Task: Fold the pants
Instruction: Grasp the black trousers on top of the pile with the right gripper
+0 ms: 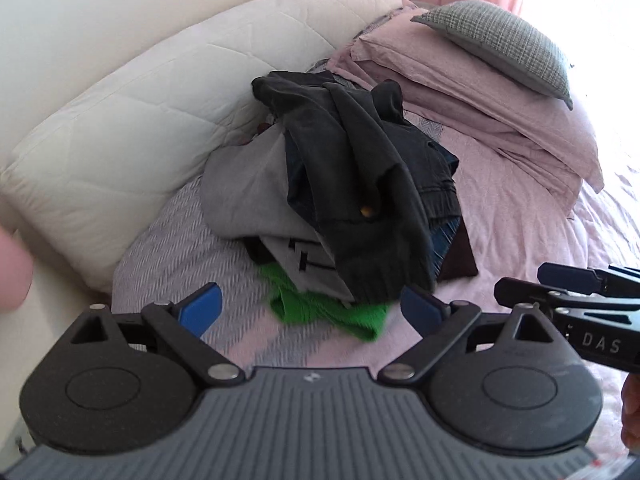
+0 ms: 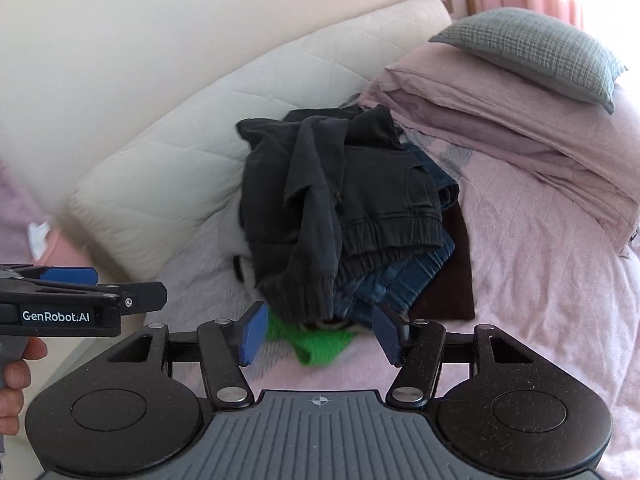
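A heap of clothes lies on the pink bed. Dark charcoal pants with ribbed cuffs sit on top. Under them are a grey garment, blue jeans and a bright green piece. My left gripper hangs open just in front of the heap's near edge, nothing between its blue pads. My right gripper is open too, its pads on either side of the pile's near end without touching it. Each gripper shows at the edge of the other's view.
A white quilted pillow lies against the wall behind the heap on the left. Pink pillows and a grey checked cushion are stacked at the right. Bare pink bedspread stretches right of the pile. A hand holds the left gripper.
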`<action>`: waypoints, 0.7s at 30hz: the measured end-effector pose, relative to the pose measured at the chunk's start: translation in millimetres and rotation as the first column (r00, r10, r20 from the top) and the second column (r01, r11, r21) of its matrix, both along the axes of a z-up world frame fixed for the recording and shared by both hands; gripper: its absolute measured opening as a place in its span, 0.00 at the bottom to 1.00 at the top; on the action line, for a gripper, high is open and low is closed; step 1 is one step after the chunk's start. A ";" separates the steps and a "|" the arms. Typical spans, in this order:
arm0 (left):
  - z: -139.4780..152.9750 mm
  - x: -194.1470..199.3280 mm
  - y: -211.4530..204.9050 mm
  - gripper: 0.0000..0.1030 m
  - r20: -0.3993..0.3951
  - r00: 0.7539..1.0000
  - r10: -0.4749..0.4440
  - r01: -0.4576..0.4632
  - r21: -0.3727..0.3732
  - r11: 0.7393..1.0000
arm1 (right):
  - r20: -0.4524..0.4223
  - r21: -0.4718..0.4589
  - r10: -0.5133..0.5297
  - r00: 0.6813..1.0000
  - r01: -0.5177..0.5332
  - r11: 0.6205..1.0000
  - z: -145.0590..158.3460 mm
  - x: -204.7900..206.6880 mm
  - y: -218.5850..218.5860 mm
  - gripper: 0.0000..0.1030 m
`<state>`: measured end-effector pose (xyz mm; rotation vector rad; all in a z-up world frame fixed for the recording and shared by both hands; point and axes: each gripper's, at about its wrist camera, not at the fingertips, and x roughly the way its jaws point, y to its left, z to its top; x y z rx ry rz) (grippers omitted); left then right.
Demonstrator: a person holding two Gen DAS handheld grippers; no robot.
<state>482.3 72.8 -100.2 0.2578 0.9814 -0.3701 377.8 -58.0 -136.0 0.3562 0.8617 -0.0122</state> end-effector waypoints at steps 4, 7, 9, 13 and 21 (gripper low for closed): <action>-15.1 46.8 -15.2 0.91 -0.021 0.999 -0.050 0.050 0.019 0.999 | -0.018 0.011 -0.046 0.999 0.047 0.999 -17.9 34.4 -4.0 0.54; -22.4 80.1 -27.2 0.91 -0.020 0.996 -0.088 0.089 0.030 0.996 | -0.041 0.026 -0.072 0.997 0.073 0.997 -32.6 56.9 -7.5 0.54; -26.5 99.1 -34.1 0.91 -0.014 0.994 -0.107 0.107 0.038 0.994 | -0.057 0.030 -0.083 0.995 0.085 0.996 -44.1 72.7 -8.6 0.54; -38.9 132.7 -43.2 0.91 -0.024 0.994 -0.107 0.108 0.053 0.993 | -0.100 0.047 -0.093 0.991 0.098 0.994 -70.5 102.3 -9.7 0.54; -53.9 162.1 -47.6 0.91 -0.042 0.996 -0.081 0.084 0.070 0.994 | -0.107 0.161 -0.128 0.986 0.144 0.976 -105.3 134.5 -20.1 0.02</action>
